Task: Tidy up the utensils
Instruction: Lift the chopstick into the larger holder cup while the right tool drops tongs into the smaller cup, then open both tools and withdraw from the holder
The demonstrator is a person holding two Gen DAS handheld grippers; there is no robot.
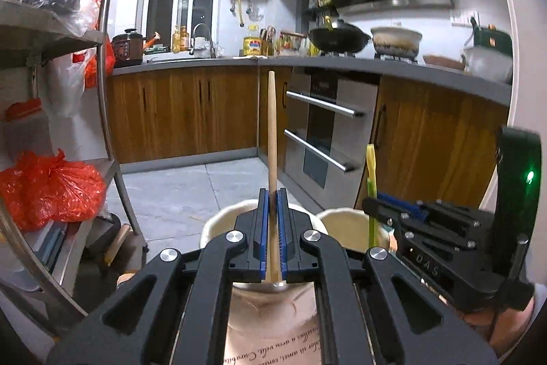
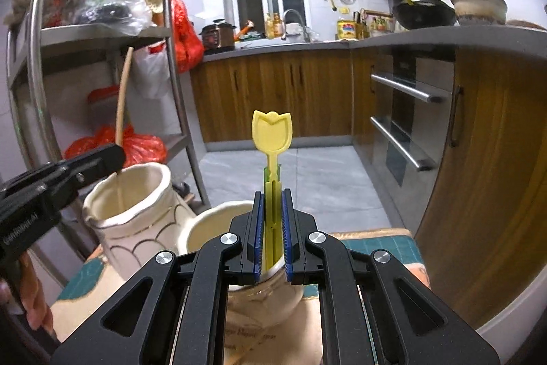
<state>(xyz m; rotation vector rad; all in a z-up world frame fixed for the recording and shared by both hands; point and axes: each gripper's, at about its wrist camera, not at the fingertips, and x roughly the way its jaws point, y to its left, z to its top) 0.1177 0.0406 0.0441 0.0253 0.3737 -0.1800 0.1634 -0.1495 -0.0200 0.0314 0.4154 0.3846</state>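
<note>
1. The left tongs (image 1: 272, 194) were clenched on a wooden stick (image 1: 272, 125), which stood upright with its lower end inside the left cream vase (image 2: 133, 211).
2. The right tongs (image 2: 272, 194) were clamped on a yellow tulip-shaped utensil (image 2: 272, 132), held upright over the mouth of the right cream vase (image 2: 212, 228).
3. The two vases stood side by side, just beside each other, on a tabletop (image 2: 376, 245) covered with a patterned cloth.
4. To the left stood a metal shelf rack (image 2: 171, 57) carrying red plastic bags (image 1: 51, 190).
5. Beyond lay a grey tiled floor (image 1: 191, 194), then wooden cabinets (image 1: 177, 115) and a built-in oven (image 1: 324, 125).
6. Farthest, a black wok (image 1: 338, 38) and a white pot (image 1: 396, 40) sat on the stove.
</note>
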